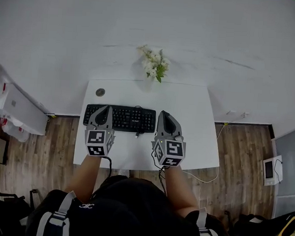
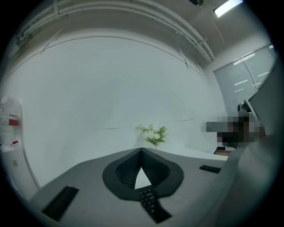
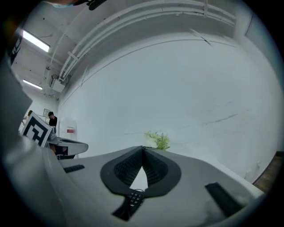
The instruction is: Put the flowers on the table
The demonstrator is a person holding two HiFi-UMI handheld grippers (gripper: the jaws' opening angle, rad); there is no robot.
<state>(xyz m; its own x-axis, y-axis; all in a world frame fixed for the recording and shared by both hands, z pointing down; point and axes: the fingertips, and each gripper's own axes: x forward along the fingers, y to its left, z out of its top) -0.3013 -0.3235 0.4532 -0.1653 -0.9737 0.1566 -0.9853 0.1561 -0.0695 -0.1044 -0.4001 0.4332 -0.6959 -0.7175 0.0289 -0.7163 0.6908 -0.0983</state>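
A bunch of white flowers with green leaves (image 1: 153, 65) stands in a pale vase at the middle of the white table's (image 1: 193, 105) far edge, against the wall. Both grippers hover over the near half of the table, well short of the flowers. My left gripper (image 1: 108, 108) is shut with nothing in it, its tip over the keyboard's left part. My right gripper (image 1: 163, 113) is shut and empty too, just right of the keyboard. The flowers (image 2: 153, 134) show straight ahead past the touching tips of the left gripper (image 2: 142, 150). They (image 3: 157, 140) also show beyond the right gripper (image 3: 143, 147).
A black keyboard (image 1: 125, 118) lies across the table's middle, its cable trailing off the front. A small round dark disc (image 1: 100, 92) sits at the table's back left. White equipment (image 1: 17, 111) stands on the wooden floor to the left, and bags lie at the lower corners.
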